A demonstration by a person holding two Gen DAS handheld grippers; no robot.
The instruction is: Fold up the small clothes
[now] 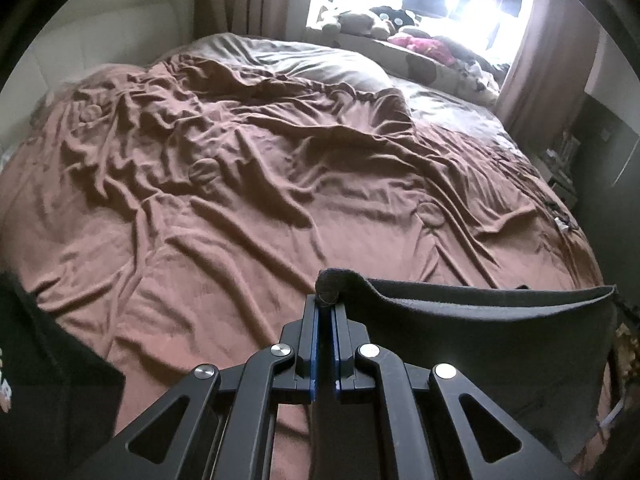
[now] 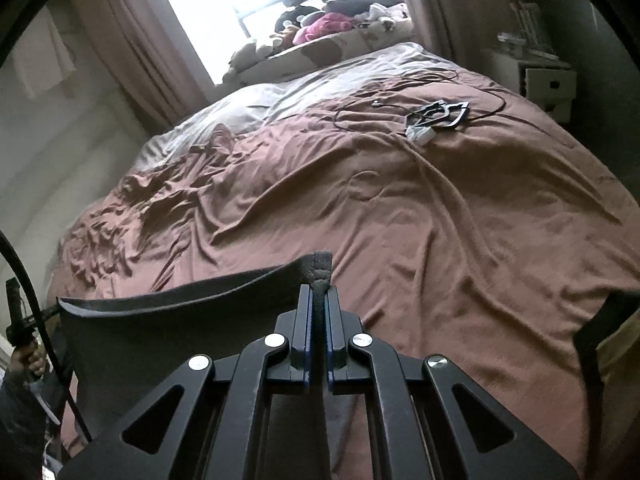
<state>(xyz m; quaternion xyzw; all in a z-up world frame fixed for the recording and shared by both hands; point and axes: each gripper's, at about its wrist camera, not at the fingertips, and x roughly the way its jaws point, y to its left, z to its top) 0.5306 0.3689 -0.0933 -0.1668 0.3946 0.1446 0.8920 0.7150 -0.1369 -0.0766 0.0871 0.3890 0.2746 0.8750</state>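
Dark garment [image 1: 480, 320] hangs stretched above bed [image 1: 240, 220], near its foot edge. I keep left gripper [image 1: 325, 308] and right gripper [image 2: 319, 288] clamped on opposite corners. Lift step; next, lay flat, fold.

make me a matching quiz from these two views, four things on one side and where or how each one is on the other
Things:
1. dark garment
2. cable
3. soft toys
4. curtain

Places or states:
A. lying loose on the far part of the brown blanket
B. hanging beside the bright window
C. held up by its top edge between the left tool and the right tool
D. piled on the sill beyond the bed

Pairs: 1-C, 2-A, 3-D, 4-B
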